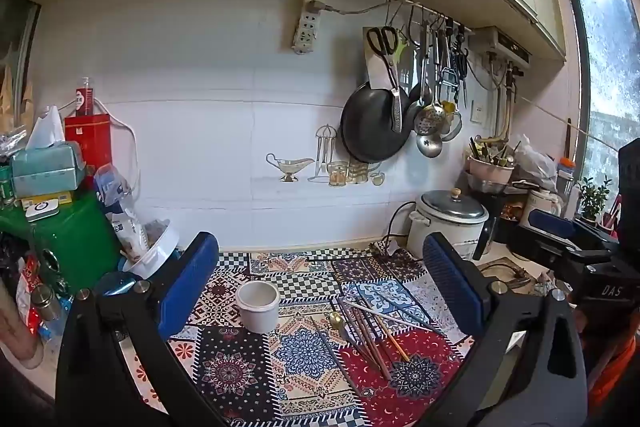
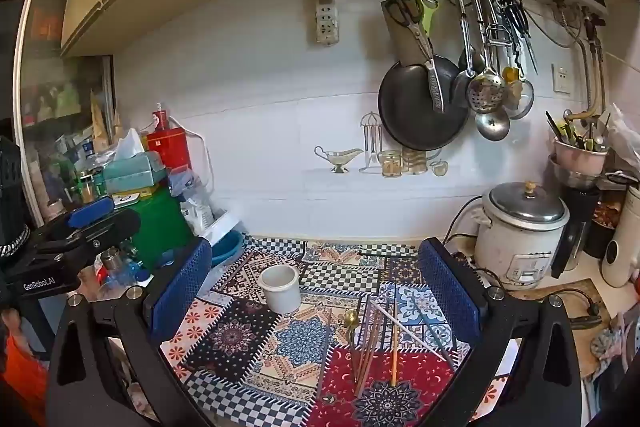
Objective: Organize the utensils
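Overall, the patterned cloth [image 1: 304, 351] [image 2: 280, 359] covers the counter under both grippers, and every task item lies on it. The left gripper [image 1: 320, 283] hangs above the cloth with its blue pads spread wide and nothing between them; the right gripper [image 2: 316, 287] is likewise wide apart and empty (each also shows at the edge of the other's view).

The white cup [image 1: 258, 306] [image 2: 279, 288] stands upright and open-mouthed, ahead of the left gripper and nearer its left pad; in the right view it also sits left of centre. It stands well apart from the utensils.

The loose pile of chopsticks [image 1: 370, 337] [image 2: 370, 347] lies flat on the red and blue patches, right of the cup and nearer each gripper's right pad. Their long axes run mainly from the near edge toward the wall, fanned slightly. One pale stick [image 1: 386, 315] [image 2: 408, 331] crosses over the others on a diagonal. A single dark stick [image 1: 332, 351] [image 2: 325, 347] lies apart on the pile's left.

A gold spoon [image 1: 335, 319] [image 2: 350, 319] lies at the pile's left, bowl toward the wall; its handle is lost among the sticks.

The exact count of sticks cannot be told where they overlap. The cloth's near edge is cut off by the gripper bodies.
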The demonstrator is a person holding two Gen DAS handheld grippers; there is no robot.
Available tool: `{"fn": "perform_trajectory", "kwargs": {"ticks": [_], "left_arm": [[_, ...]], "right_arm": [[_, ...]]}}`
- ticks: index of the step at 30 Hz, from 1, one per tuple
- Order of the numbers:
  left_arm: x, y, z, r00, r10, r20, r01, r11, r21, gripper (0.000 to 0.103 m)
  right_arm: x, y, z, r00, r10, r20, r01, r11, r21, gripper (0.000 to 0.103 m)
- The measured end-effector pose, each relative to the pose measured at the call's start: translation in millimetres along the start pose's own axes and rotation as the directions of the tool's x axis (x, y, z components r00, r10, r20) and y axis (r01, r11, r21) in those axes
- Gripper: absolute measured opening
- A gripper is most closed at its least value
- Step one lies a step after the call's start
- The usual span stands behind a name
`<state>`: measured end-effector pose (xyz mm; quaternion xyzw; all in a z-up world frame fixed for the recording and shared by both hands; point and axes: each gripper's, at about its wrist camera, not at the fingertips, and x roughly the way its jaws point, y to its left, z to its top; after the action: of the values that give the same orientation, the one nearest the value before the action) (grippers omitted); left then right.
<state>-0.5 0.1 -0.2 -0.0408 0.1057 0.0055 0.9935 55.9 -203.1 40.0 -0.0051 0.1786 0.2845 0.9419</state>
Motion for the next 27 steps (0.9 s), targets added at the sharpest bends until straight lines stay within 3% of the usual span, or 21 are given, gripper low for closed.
{"fn": "perform_trajectory", "kwargs": {"ticks": [27], "left_arm": [[2, 8, 1, 0.999, 0.031, -0.029, -0.030, 1.000, 0.003, 0.103]], "right_arm": [[4, 9, 0, 1.000, -0.005, -0.003, 0.005, 1.000, 0.004, 0.102]]}}
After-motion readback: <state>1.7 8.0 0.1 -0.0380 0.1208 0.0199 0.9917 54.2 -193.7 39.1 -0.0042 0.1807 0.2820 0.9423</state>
